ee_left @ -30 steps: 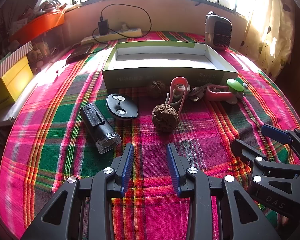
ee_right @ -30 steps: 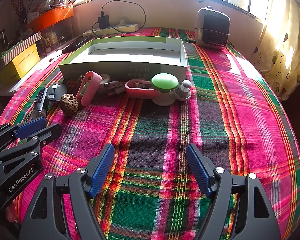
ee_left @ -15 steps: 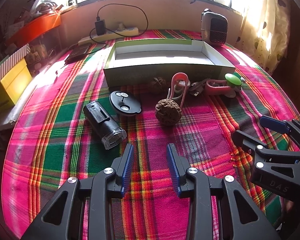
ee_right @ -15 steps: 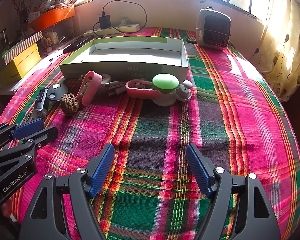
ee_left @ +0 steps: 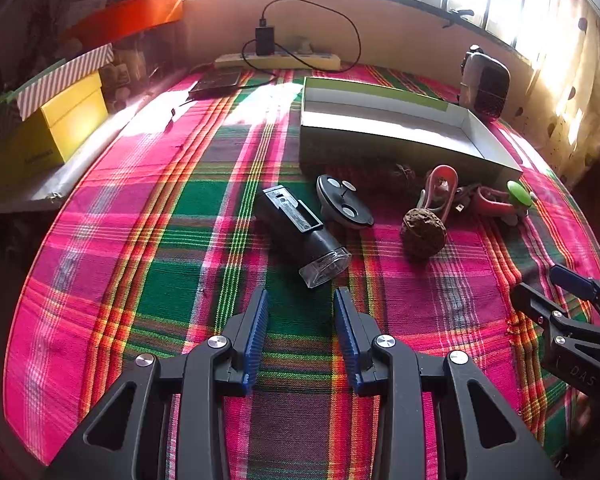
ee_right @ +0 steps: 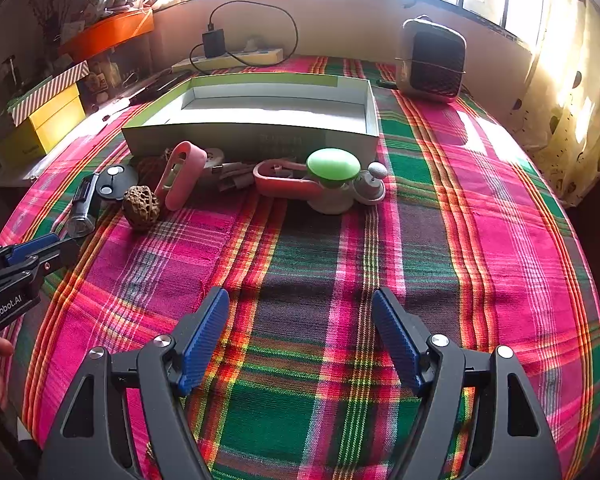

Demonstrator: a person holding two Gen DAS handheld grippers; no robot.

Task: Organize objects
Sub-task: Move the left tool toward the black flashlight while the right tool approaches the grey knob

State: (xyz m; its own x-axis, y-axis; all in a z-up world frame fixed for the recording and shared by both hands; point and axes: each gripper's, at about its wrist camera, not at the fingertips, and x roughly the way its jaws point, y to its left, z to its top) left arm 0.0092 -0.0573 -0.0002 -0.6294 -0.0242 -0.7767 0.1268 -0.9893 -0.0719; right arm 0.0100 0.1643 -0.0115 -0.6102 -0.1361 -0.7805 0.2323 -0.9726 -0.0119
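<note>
On the plaid cloth (ee_left: 140, 240), the black flashlight (ee_left: 300, 232) lies just ahead of the left gripper's (ee_left: 300, 312) parted jaws.

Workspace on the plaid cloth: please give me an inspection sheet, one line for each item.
Surface: plaid cloth, sunlit at the far side.
Job's things: open box, nothing seen inside; black flashlight, walnut, round black cap, pink clip, green-topped tool in front of it.
Clutter: heater, yellow box.
Grippers: left gripper and right gripper open, holding nothing.
Cables: charger cord on power strip.
Surroundings: window, curtain.
</note>
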